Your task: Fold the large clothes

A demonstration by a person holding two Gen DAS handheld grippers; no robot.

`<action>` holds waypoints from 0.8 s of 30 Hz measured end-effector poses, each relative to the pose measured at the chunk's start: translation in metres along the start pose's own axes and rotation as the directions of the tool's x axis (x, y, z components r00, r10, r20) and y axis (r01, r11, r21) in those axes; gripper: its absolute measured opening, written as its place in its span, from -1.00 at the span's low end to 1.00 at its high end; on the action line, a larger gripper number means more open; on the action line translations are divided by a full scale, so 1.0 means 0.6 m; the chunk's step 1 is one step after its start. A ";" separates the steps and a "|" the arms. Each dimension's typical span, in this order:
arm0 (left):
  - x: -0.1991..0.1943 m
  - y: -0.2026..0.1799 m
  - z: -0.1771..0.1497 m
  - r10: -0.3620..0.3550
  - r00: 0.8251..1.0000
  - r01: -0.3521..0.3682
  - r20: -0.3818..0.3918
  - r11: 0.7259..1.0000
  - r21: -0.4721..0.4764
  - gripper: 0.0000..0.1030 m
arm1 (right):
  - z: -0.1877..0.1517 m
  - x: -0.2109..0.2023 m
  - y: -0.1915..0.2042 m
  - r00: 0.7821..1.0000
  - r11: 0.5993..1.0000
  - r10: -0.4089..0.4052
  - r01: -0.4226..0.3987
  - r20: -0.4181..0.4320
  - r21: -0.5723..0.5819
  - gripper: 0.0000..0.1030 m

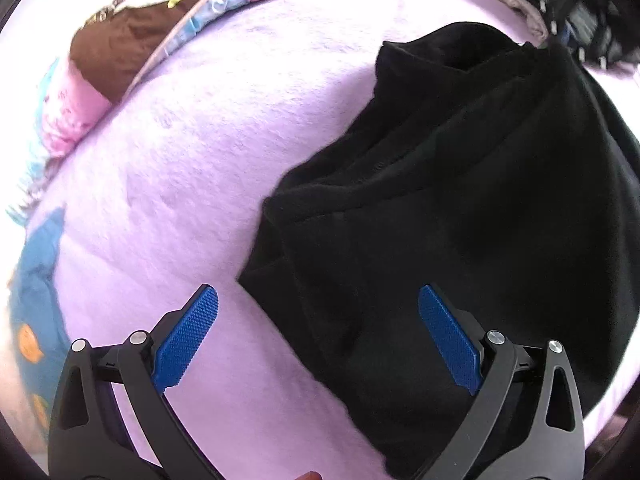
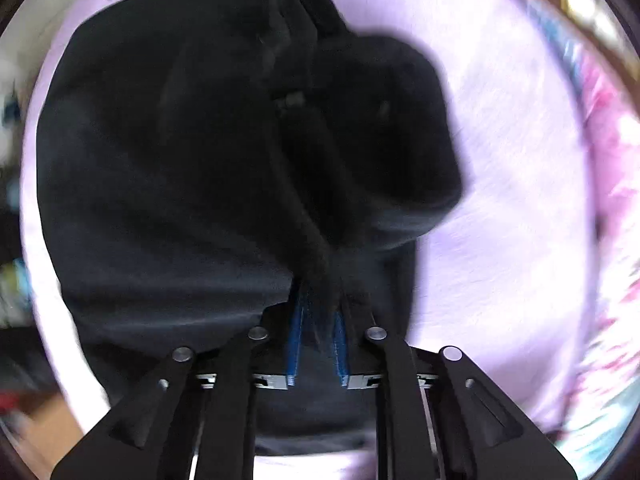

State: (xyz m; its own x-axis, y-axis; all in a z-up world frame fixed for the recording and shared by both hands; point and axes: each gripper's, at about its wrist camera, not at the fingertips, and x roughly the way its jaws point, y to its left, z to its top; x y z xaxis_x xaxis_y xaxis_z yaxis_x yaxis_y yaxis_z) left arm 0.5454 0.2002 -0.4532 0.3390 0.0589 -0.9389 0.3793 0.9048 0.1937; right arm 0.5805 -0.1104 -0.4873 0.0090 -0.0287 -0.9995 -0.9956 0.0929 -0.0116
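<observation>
A large black garment (image 1: pixel 460 208) lies bunched and partly folded on a lilac bed sheet (image 1: pixel 180 160). My left gripper (image 1: pixel 318 308) is open, hovering just above the sheet at the garment's near left edge; its right blue pad (image 1: pixel 448 344) is over the black cloth, its left pad (image 1: pixel 188 340) over bare sheet. In the right wrist view the same garment (image 2: pixel 180 152) fills the middle. My right gripper (image 2: pixel 318 312) is shut on a pinched fold of the black cloth, which rises from between its blue pads.
A rumpled pink, brown and blue quilt (image 1: pixel 120 40) lies along the far left of the bed and shows at the right of the right wrist view (image 2: pixel 612 200). A blue patterned cloth (image 1: pixel 36 300) lies at the left. Dark items (image 1: pixel 580 8) sit at the far right.
</observation>
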 end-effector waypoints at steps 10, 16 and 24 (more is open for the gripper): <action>-0.019 -0.001 -0.080 -0.082 0.997 0.078 0.003 0.934 -0.348 0.88 | -0.180 -0.061 0.010 0.972 0.912 -0.137 0.048 0.193 0.408 0.66; -0.058 -0.033 -0.165 -0.135 0.991 0.122 0.007 0.875 -0.469 0.88 | -0.389 -0.059 0.083 0.948 0.608 -0.054 -0.217 0.313 0.764 0.66; -0.056 -0.066 -0.221 -0.232 0.972 0.219 0.046 0.812 -0.541 0.88 | -0.473 -0.003 0.240 0.910 0.482 -0.001 -0.362 0.414 0.798 0.27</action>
State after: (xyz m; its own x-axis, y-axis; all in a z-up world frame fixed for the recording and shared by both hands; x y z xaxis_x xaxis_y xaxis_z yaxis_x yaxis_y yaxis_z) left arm 0.4047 0.2183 -0.4673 0.2810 -0.1716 -0.9442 -0.0841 0.9757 -0.2023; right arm 0.4106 -0.3796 -0.4793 0.0477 0.3854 -0.9215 -0.4086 0.8494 0.3341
